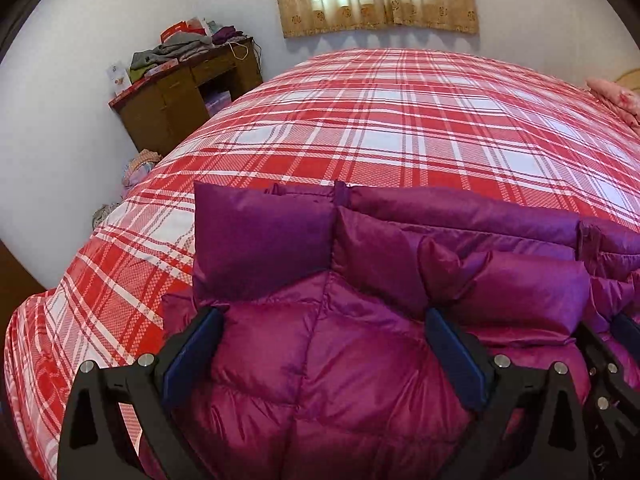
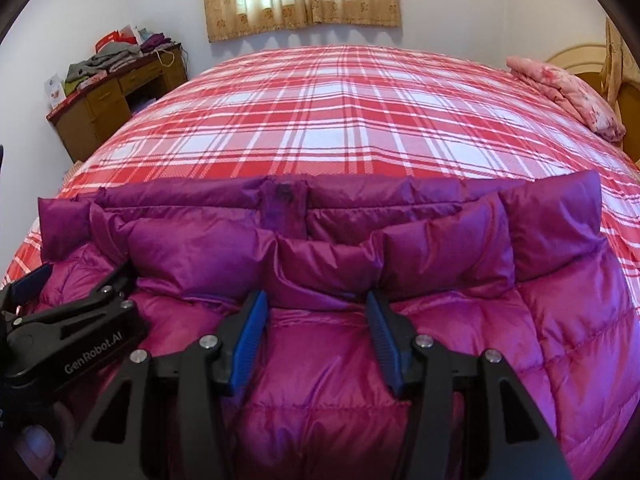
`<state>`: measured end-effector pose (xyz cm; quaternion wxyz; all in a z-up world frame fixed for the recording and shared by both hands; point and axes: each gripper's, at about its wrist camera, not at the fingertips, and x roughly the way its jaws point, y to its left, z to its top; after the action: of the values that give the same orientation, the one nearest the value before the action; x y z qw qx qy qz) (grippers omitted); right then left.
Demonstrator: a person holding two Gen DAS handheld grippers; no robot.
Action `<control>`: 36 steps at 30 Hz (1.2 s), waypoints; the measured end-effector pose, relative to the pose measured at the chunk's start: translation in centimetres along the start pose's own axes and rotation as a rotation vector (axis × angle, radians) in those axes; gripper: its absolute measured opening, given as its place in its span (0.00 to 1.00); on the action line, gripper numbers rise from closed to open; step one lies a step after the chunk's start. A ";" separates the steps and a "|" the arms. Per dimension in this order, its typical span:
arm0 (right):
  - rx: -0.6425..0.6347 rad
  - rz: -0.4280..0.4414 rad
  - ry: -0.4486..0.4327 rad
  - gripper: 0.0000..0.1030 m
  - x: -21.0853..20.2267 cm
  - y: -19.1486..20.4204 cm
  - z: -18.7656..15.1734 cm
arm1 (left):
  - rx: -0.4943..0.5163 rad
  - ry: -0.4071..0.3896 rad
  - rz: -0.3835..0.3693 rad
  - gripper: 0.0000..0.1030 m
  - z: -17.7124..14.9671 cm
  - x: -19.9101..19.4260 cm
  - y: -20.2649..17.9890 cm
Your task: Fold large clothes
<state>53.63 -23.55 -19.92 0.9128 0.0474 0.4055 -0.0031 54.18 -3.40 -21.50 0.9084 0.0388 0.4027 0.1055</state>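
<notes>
The jacket (image 2: pixel 320 360) is spread crosswise on the bed (image 2: pixel 340 120), directly beneath both gaping, empty tongs, left tongs (image 1: pixel 324 344) and right tongs (image 2: pixel 316 332).

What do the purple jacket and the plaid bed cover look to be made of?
Purple jacket: likely glossy nylon or polyester shell with puffy fill, judging by its sheen and stitched, swollen panels. Plaid bed cover: matte woven cloth, probably cotton or a blend, with no shine visible.
</notes>
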 end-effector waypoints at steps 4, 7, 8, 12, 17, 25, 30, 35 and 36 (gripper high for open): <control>-0.019 -0.017 0.004 0.55 0.0 0.5 -0.3 | 0.005 0.001 0.011 0.99 0.0 0.2 -0.3; -0.040 -0.038 0.006 0.56 0.2 0.9 -0.3 | 0.016 0.004 0.023 0.99 0.2 0.4 -0.6; -0.041 -0.039 0.006 0.56 0.3 0.9 -0.3 | 0.016 0.004 0.023 0.99 0.2 0.4 -0.6; -0.026 -0.020 0.006 0.57 0.4 0.5 -0.3 | 0.012 0.008 0.019 0.99 0.2 0.6 -0.6; -0.034 -0.030 0.009 0.57 0.6 0.8 -0.2 | 0.024 0.016 0.031 0.99 0.3 0.7 -0.9; -0.005 0.043 -0.014 0.69 -3.9 -0.5 -1.3 | 0.130 -0.068 -0.001 0.99 -0.9 -5.8 2.0; -0.096 -0.051 -0.083 0.72 -6.7 0.7 -5.3 | 0.101 -0.083 0.082 0.99 -4.9 -5.1 4.3; -0.135 -0.086 -0.078 0.75 -5.2 1.5 -6.3 | 0.070 -0.092 0.042 0.99 -5.9 -4.1 4.7; -0.137 -0.088 -0.071 0.75 -5.0 1.5 -6.2 | 0.071 -0.091 0.043 0.99 -5.8 -4.0 4.7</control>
<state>45.74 -21.70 -20.25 0.9267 -0.0332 0.3739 -0.0173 46.50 0.18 -21.74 0.9213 0.0841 0.3637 0.1087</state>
